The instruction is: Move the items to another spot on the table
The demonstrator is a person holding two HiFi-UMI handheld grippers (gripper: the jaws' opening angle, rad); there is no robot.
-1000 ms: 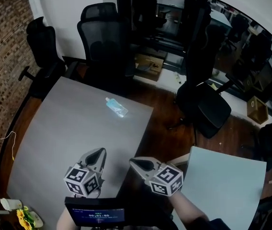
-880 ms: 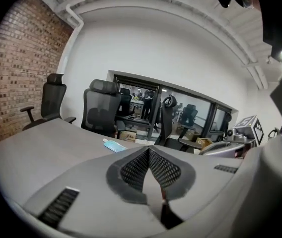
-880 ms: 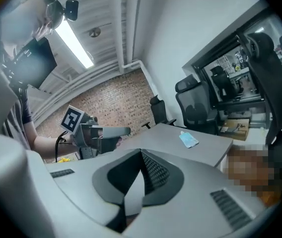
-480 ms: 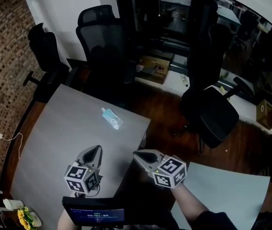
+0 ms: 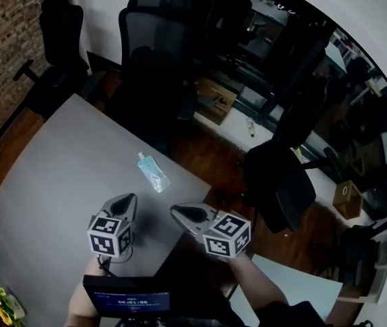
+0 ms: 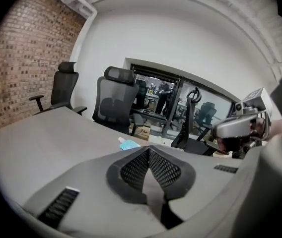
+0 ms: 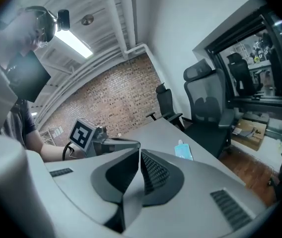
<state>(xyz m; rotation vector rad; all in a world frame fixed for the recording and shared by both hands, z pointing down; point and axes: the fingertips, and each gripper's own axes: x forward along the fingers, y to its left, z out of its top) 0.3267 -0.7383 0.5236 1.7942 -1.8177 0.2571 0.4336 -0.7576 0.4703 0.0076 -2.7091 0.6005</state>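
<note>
**Item: pouch [image 5: 153, 174].** One. Small, pale blue and flat, with a white cap at one end. It lies flat on the grey table [image 5: 57, 176], close to the far edge and near the corner on the right. It stands alone and touches nothing.

**Left gripper [image 5: 127, 200].** One. Jaws together, nothing between them. It sits over the table, short of the pouch and pointing towards it.

**Right gripper [image 5: 178, 213].** One. Jaws together and empty. It is just beside the left gripper, at the table's right edge, also short of the pouch.

**Step in hand (judged): the approach to the pouch.**
- One gripper is likely enough.
- Part the jaws before arriving.
- Come in low along the tabletop.
- Take the pouch at the cap end or across a narrow edge, since its flat body offers little to pinch.
- Lift it clear rather than drag it, as the table edge is close.
- The bare surface towards the left offers a new spot.

**Surroundings.**
- Office chairs: three black ones, one [image 5: 154, 33] at the far edge, one [image 5: 60, 19] to its left and one [image 5: 279, 179] to the right.
- Second table [image 5: 296, 288]: one, paler.
- Cardboard box [image 5: 214, 99]: one, on the floor.
</note>
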